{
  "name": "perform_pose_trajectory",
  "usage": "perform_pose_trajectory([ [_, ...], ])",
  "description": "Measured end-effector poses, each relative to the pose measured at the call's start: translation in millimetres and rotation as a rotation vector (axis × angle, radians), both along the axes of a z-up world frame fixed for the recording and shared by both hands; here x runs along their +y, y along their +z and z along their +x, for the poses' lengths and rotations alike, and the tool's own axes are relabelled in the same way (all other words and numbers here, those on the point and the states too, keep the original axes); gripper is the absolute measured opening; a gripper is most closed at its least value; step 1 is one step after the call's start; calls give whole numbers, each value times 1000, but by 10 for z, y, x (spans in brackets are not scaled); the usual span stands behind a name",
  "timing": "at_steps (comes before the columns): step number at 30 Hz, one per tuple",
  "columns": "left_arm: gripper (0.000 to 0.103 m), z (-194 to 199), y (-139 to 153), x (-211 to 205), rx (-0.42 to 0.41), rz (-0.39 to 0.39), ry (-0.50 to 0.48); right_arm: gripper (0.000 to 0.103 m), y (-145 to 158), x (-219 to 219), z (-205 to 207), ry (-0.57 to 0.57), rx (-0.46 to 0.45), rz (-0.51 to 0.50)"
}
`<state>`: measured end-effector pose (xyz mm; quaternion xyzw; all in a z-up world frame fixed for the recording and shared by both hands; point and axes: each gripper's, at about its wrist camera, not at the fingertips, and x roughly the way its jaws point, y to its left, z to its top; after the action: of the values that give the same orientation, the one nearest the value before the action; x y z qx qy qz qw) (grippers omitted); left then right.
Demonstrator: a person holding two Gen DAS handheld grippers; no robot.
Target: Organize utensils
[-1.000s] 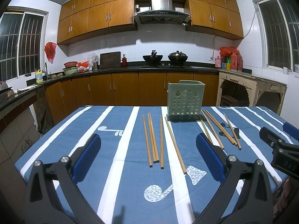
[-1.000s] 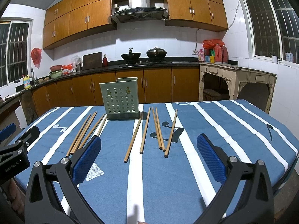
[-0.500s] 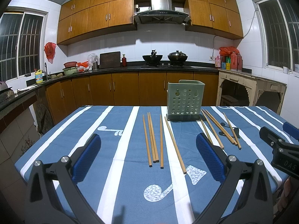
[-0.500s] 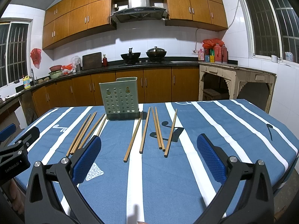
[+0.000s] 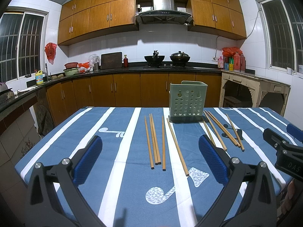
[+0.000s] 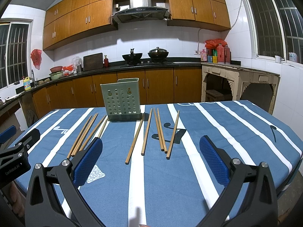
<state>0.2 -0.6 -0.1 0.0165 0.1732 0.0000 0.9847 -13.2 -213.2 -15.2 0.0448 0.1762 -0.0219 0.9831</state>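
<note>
Wooden chopsticks lie loose on a table covered by a blue tablecloth [image 5: 90, 132] with white stripes. A pale green perforated utensil holder [image 5: 187, 102] stands upright toward the far side of the table, and none of the sticks are inside it as far as can be seen. In the left wrist view, one group of chopsticks [image 5: 156, 140] lies left of and in front of the holder, roughly parallel and pointing toward the camera; two of them lie touching. A second group [image 5: 221, 130] lies to the holder's right, fanned slightly.

Left gripper [image 5: 150, 158]: hovering above the near part of the table, jaws spread wide, blue pads [image 5: 89, 158] facing each other, nothing between them. Right gripper [image 6: 151, 158]: likewise above the near edge, jaws wide apart, empty, with the right-hand group of chopsticks [image 6: 161, 130] just ahead of it. Each gripper shows at the edge of the other's view, so they are side by side and apart.

Background: wooden kitchen cabinets [image 6: 132, 87], a dark countertop and two woks [image 6: 144, 55] on a hob beneath a steel range hood [image 6: 140, 4].
</note>
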Motion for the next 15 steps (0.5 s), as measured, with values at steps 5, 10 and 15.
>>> perform_pose_trajectory([
  [5,99,0,0,2,1,-1,0,101,-7,-1,5,0,0,0],
  [10,99,5,-2,3,5,2,4,101,-12,-2,8,0,3,2],
  [15,99,90,-26,8,37,7,27,101,-51,-60,57,-9,28,12],
])
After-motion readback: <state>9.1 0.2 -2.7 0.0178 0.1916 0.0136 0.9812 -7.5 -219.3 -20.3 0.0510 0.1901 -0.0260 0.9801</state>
